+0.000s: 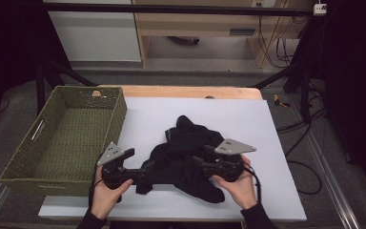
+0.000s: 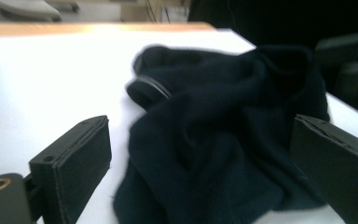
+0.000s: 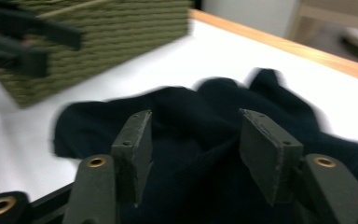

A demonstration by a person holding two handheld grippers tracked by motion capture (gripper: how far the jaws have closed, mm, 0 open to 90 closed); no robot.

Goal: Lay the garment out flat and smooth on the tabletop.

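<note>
A crumpled black garment (image 1: pixel 186 157) lies on the white mat (image 1: pixel 248 124) near the front edge. My left gripper (image 1: pixel 147 168) comes at the garment from the left, low over the mat. In the left gripper view its jaws stand wide apart around a fold of the garment (image 2: pixel 214 140), and the pads do not press on it. My right gripper (image 1: pixel 198 161) rests over the garment's right side. In the right gripper view its jaws are apart above the dark fabric (image 3: pixel 205 116) with nothing pinched between them.
A woven green basket (image 1: pixel 119 114) stands on the left of the table, its wall (image 3: pixel 112 37) close behind my left gripper (image 3: pixel 23 42). The wooden table edge (image 1: pixel 186 91) runs along the back. Cables and a black frame lie beyond the table on the right.
</note>
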